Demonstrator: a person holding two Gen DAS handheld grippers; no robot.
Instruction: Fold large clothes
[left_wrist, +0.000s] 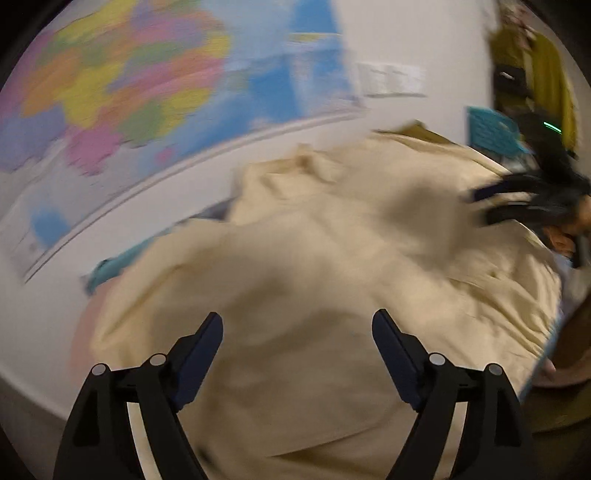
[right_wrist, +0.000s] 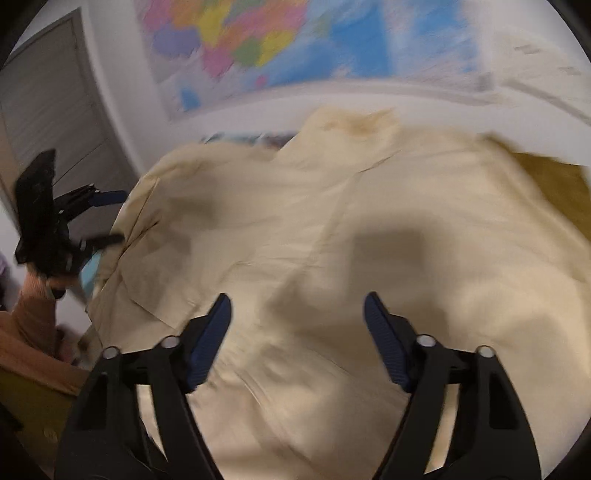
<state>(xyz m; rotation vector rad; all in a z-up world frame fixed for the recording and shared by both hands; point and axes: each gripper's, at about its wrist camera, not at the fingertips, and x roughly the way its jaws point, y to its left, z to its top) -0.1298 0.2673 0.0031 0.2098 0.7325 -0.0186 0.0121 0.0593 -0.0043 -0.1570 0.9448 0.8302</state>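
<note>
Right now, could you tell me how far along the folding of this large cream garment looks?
Done: the cream garment lies spread over the surface below the wall map, though it is wrinkled and bunched near its far edge. In hand: nothing; the left gripper and right gripper both stand open above the cloth, gripping none of it. Left: no neat fold shows yet, so the folding itself appears still ahead.

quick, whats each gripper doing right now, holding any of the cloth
left gripper: open, fingers apart, nothing held, above the beige garment.
right gripper: open, fingers apart, nothing held.
</note>
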